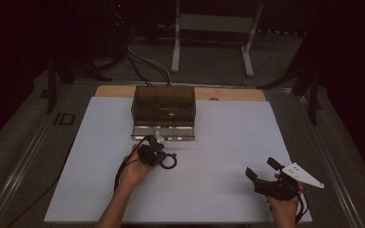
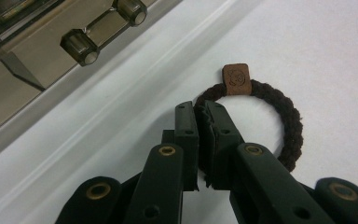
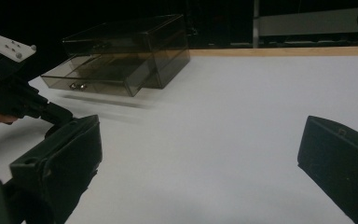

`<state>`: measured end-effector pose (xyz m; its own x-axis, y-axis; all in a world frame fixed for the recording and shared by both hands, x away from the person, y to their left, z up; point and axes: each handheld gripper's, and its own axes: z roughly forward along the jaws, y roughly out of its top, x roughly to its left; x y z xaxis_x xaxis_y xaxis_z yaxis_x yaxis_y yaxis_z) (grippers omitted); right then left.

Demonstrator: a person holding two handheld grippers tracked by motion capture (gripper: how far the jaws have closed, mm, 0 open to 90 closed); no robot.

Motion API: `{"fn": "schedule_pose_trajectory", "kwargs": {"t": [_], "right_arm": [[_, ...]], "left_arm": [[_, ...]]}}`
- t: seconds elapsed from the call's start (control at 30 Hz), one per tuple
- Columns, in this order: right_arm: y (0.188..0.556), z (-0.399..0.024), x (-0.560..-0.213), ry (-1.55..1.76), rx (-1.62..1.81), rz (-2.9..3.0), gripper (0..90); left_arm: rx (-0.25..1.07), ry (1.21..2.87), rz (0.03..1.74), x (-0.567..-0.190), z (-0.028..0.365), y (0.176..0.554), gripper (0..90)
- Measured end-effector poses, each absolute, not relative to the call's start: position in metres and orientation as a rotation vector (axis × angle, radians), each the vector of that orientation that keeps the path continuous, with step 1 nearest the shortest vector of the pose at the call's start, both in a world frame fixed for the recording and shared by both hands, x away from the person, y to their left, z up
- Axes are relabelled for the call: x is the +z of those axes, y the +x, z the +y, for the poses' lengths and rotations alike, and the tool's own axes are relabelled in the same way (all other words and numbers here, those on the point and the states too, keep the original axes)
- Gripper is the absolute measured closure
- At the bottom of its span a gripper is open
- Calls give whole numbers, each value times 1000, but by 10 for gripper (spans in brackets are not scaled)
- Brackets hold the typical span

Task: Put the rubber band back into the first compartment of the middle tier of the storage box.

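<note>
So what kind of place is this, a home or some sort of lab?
Probably a lab or recording workspace, not a home: a table under a plain white sheet, cables trailing over the dark floor behind it, and a bare metal stand beyond.

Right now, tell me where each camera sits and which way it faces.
High view: above the person's side, looking forward and down on the white table; both forearms, left gripper, right gripper.
Left gripper view: on the left gripper, looking down its shut jaws at the brown hair tie they pinch.
Right gripper view: on the right gripper, looking low across the table, jaws wide.
Shared: all three show the smoky drawer box, drawer pulled out.
</note>
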<state>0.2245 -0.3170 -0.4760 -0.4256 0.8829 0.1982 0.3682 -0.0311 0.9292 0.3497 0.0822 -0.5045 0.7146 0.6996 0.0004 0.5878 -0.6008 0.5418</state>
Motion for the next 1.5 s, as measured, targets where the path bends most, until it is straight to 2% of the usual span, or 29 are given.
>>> {"fn": "schedule_pose_trajectory", "kwargs": {"t": [1.5], "right_arm": [[224,-317,-476,1304,1462,1788,0]], "left_arm": [[259,2403,931,-486,83,348,867]]}}
